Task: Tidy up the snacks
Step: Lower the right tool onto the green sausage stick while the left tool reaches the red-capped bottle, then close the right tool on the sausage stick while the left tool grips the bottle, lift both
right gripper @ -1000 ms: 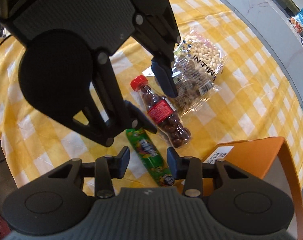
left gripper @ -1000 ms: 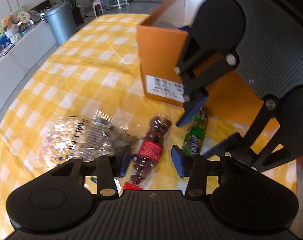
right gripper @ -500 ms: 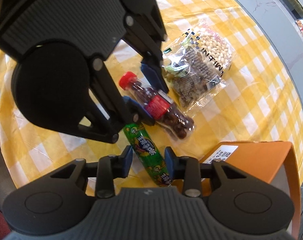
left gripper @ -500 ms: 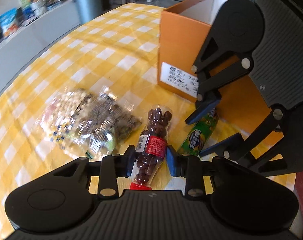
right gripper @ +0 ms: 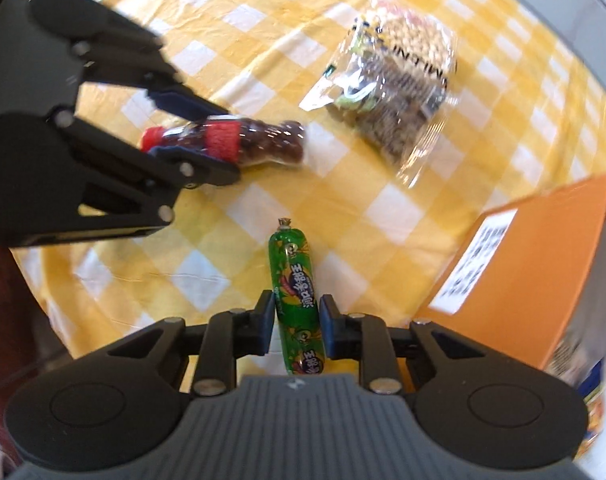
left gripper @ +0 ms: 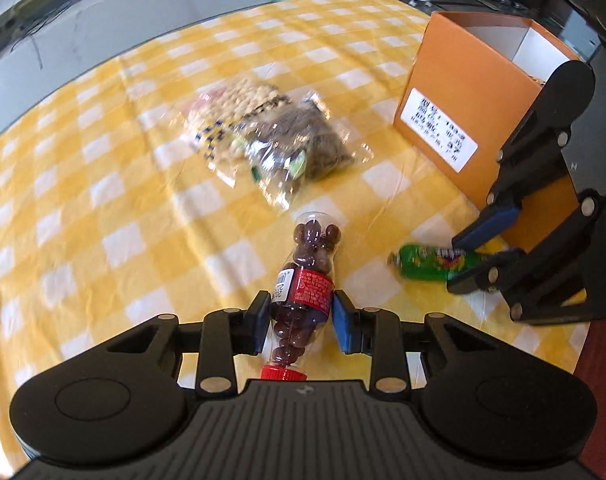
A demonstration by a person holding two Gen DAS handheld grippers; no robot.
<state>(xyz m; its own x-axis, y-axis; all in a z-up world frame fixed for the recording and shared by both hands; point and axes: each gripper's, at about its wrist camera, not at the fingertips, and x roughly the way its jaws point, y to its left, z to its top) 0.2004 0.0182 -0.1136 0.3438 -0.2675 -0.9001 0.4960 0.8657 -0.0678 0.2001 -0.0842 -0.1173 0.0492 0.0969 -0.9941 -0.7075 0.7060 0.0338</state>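
Now your left gripper (left gripper: 301, 322) is clamped on the bottle (left gripper: 305, 294), cap toward you, long axis along the fingers. Your right gripper (right gripper: 296, 326) has just been closing; its jaws flank the green tube (right gripper: 297, 300), lying likewise. Beyond lie the bag (left gripper: 263, 136) and, to the right, the box (left gripper: 459, 116), nearer your right hand

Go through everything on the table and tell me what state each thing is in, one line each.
left gripper: jaws shut on the bottle's red label.
bottle of chocolate candies: capped, lying down, gripped.
right gripper: jaws have just been closing, now pressing the green sausage stick.
green sausage stick: sealed, lying flat between the jaws.
clear snack bags: sealed, lying loose on the tablecloth.
orange box: upright, top open.
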